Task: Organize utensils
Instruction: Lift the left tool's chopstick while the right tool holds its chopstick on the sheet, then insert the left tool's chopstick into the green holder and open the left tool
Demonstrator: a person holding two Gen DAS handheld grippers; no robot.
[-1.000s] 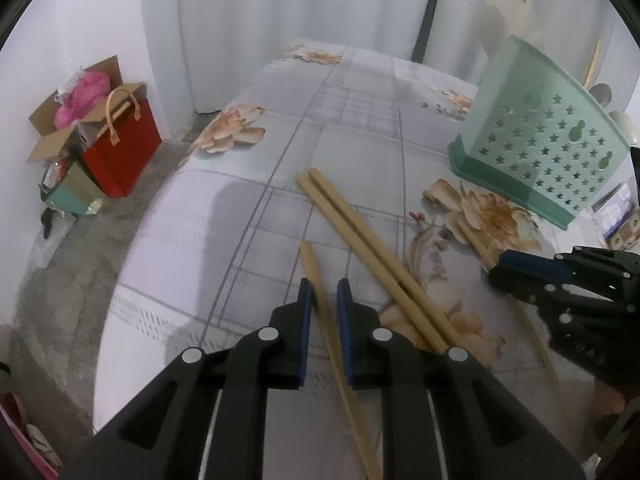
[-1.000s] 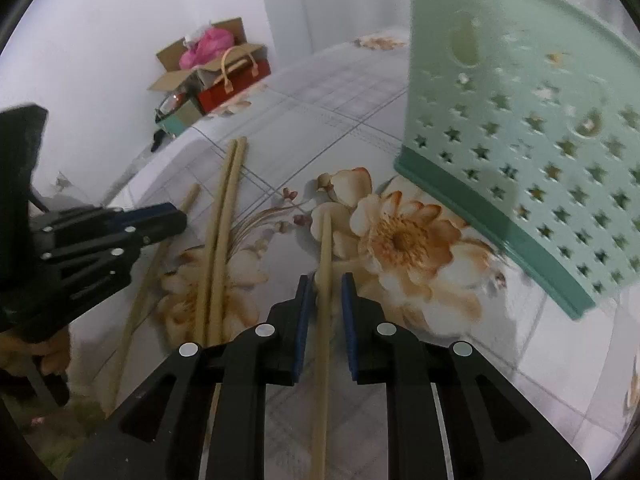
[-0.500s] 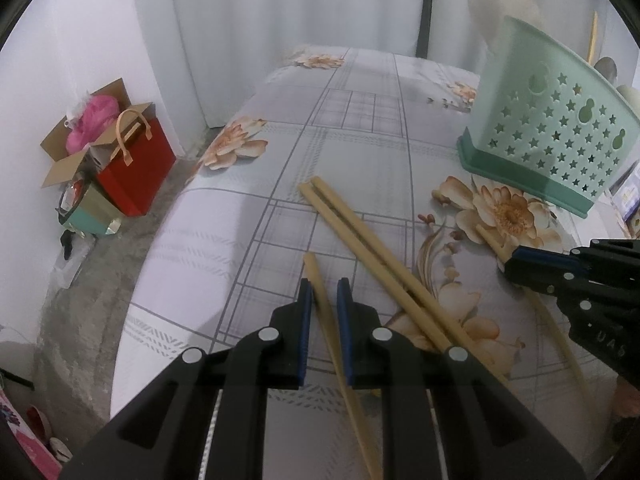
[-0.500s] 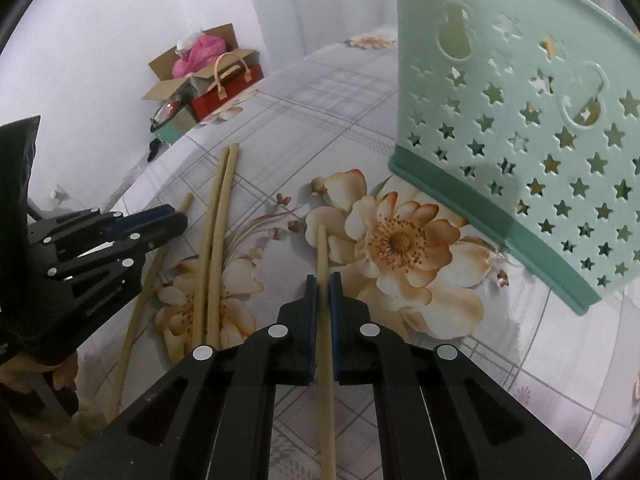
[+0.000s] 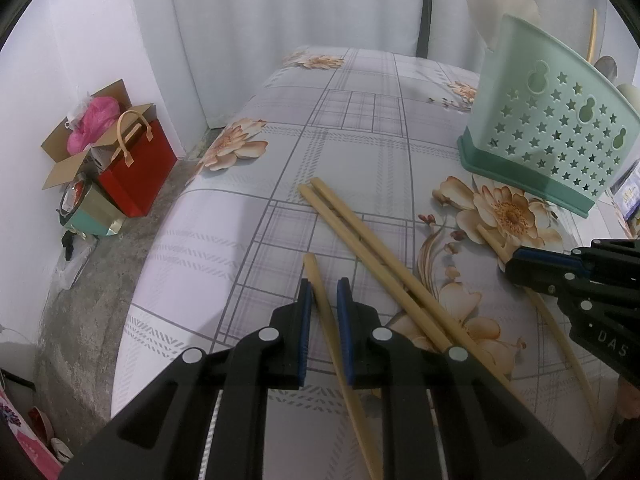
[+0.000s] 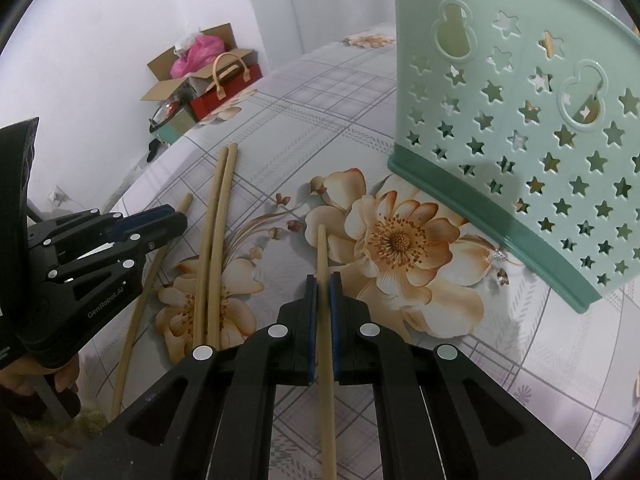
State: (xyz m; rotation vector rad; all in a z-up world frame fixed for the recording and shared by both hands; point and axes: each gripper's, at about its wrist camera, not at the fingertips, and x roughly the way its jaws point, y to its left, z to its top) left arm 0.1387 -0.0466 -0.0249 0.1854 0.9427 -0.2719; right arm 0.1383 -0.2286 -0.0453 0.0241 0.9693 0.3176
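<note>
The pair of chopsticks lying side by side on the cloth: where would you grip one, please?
Take the pair of chopsticks one stick at a time, near mid-length, from above, pads astride it. They lie flat and touching on the cloth, so the outer stick's free side gives room.

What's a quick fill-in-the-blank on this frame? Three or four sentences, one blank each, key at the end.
1. The right gripper is shut on one wooden ___.
2. ___ loose chopsticks lie side by side, touching, on the tablecloth.
3. The green holder has rows of small ___-shaped holes.
4. The bag on the floor is ___.

Missing words: chopstick; two; star; red
</note>
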